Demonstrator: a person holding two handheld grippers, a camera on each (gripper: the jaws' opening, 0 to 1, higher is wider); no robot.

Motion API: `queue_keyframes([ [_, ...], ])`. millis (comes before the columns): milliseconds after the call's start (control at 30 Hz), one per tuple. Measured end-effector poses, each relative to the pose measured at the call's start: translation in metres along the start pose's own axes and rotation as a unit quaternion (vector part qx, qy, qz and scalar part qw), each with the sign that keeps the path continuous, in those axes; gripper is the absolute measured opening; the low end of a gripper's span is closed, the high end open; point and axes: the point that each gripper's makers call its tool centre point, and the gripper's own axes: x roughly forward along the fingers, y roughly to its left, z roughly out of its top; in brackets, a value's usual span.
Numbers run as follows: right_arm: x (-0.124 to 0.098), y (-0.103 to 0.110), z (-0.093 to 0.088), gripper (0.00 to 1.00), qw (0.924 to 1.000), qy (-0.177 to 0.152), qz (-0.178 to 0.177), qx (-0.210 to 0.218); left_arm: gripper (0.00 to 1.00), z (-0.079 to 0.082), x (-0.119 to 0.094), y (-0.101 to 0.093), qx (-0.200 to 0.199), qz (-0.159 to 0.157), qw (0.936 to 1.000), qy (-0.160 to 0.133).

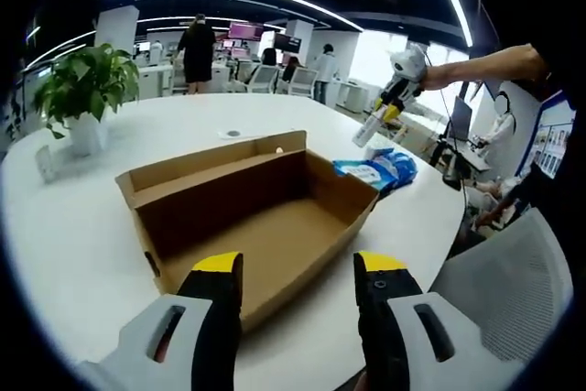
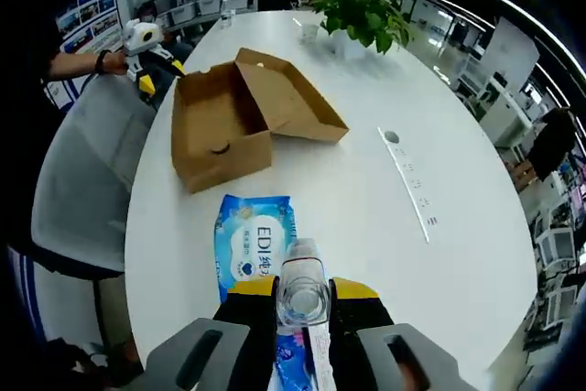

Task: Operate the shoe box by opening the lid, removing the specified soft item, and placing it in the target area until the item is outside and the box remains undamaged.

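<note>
The brown cardboard shoe box (image 1: 252,217) lies on the white round table (image 1: 82,254) with its lid folded back and its inside bare. Beside its right end lies a blue soft pack of wipes (image 1: 377,171). My left gripper (image 1: 298,267) hovers open just before the box's near end, with nothing between its jaws. My right gripper (image 2: 302,292) is shut on a small clear bottle (image 2: 303,272), held in the air above the wipes pack (image 2: 255,244). The box (image 2: 233,116) lies beyond the pack. The right gripper (image 1: 383,116) is raised over the table's right side.
A potted plant (image 1: 87,89) in a white pot stands at the table's far side. A grey mesh chair (image 1: 513,272) sits close to the table edge by the box. A cable slot strip (image 2: 412,190) runs across the tabletop. People stand far back.
</note>
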Motion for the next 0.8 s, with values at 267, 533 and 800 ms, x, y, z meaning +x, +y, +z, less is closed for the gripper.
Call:
queue_keyframes([
  [267, 0.017, -0.012, -0.005, 0.17, 0.9986, 0.041, 0.010, -0.034, 0.49, -0.006, 0.004, 0.002, 0.010, -0.001, 0.9999, 0.013],
  [533, 0.034, -0.015, -0.020, 0.17, 0.9956, 0.080, 0.014, -0.047, 0.50, -0.005, 0.004, 0.002, 0.008, -0.001, 0.9999, 0.009],
  [800, 0.045, -0.015, -0.032, 0.17, 0.9917, 0.118, 0.022, -0.046, 0.50, -0.006, 0.005, 0.001, 0.012, -0.003, 0.9999, 0.010],
])
